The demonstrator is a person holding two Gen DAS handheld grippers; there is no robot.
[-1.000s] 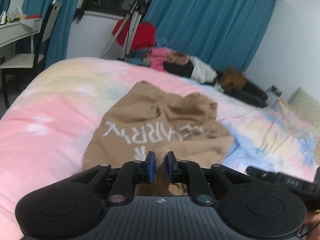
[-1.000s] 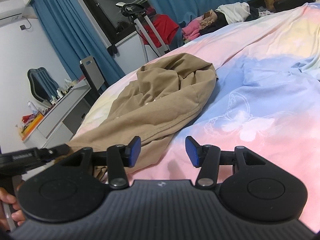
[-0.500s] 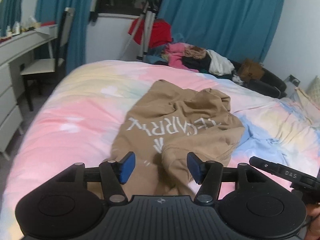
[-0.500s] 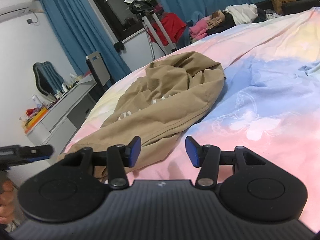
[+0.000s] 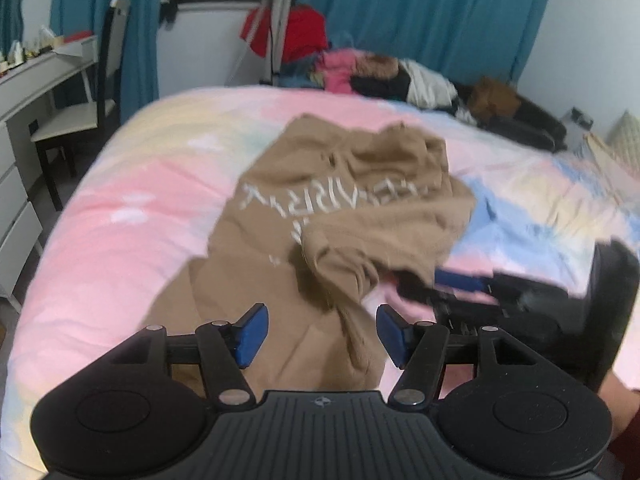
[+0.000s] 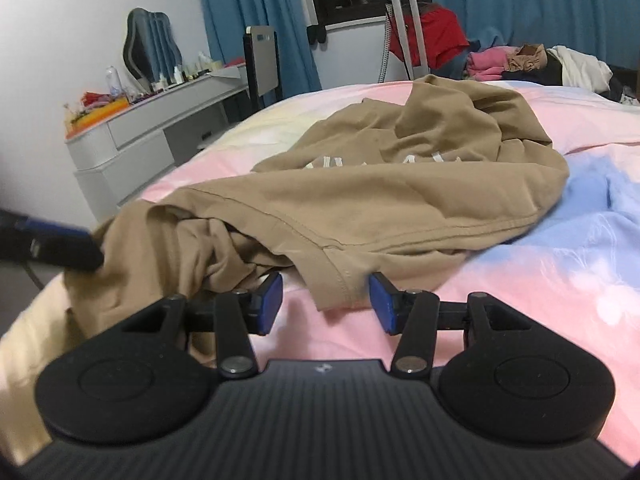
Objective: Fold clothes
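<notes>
A tan shirt (image 5: pixel 344 208) lies crumpled on the bed (image 5: pixel 132 216), near its foot end, with pale lettering showing across its upper side. In the right wrist view the shirt (image 6: pixel 400 184) spreads from the pink part of the cover toward the blue part, a stitched hem running along its near edge and one hem corner pointing down toward the camera.

The right gripper (image 6: pixel 325 300) sits low over the bed with its jaws apart, and that hem corner lies between the two blue pads without either pad touching it. The left gripper (image 5: pixel 318 334) hovers over the shirt's near folds, jaws also apart and holding nothing; a bunched fold of cloth lies just ahead of them. In the left wrist view the right gripper (image 5: pixel 460 286) shows blurred at the shirt's right edge.

Beyond the bed stand blue curtains (image 5: pixel 420 16), a tripod (image 5: pixel 276 20) with a red cloth (image 5: pixel 296 28) beside it, and a heap of clothes (image 5: pixel 384 76). To the left are a white desk (image 6: pixel 156 120) crowded with small bottles and a chair (image 5: pixel 92 112) drawn up to it.
</notes>
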